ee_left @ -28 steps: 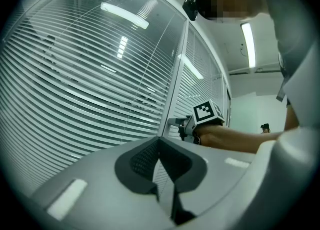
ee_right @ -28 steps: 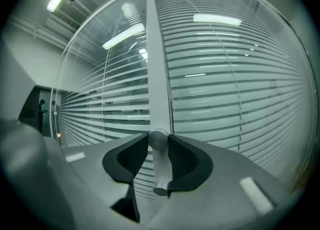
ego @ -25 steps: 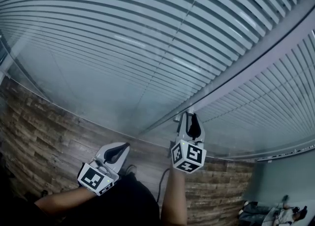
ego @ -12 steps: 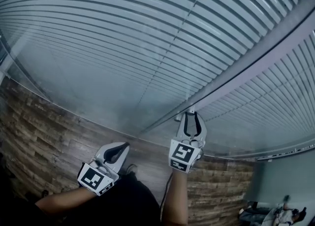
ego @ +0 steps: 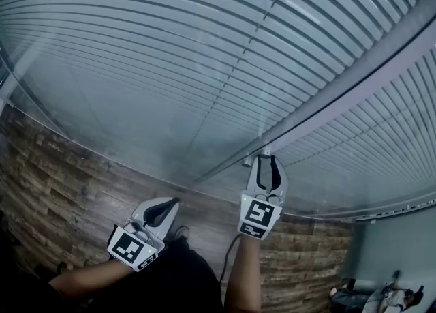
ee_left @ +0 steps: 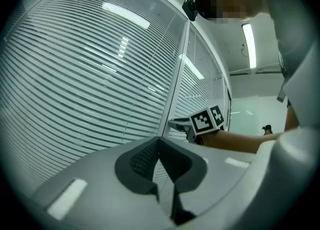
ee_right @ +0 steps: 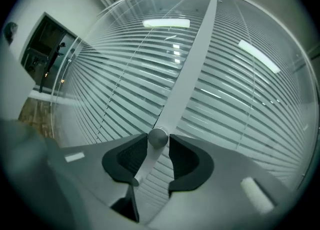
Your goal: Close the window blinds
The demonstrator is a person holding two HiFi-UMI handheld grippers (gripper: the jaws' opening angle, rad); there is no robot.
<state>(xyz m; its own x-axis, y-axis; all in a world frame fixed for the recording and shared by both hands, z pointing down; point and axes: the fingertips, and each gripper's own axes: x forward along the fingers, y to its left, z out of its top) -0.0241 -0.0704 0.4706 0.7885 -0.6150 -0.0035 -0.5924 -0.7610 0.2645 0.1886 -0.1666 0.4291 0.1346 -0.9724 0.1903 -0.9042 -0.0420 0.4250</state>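
Head view: the blinds [ego: 170,66] hang behind glass and fill most of the picture, their slats running in long bands with thin dark lines between them. A pale frame post [ego: 340,97] crosses from the upper right down toward the wooden floor [ego: 61,182]. The right gripper [ego: 266,160] is raised with its tips against the lower stretch of that post. The left gripper [ego: 173,203] hangs lower and to the left, apart from the post and the glass.

Left gripper view: its two jaws lie tip to tip with nothing between them, so this claw is closed and idle. Beyond it the slats show the same narrow gaps, and the right gripper is seen at the post.

Right gripper view: a small round knob [ee_right: 158,136] sits on the post. The jaws stand one on each side of it with both pads touching it, in a fairly wide hold. The jaws have just been opening a little, yet the knob is between them and looks gripped.

As a judgement, the task is in its middle. The control is found and held, which is the part done. The turning is left, since the slats do not lie flat against each other and dark strips show between them on both sides of the post
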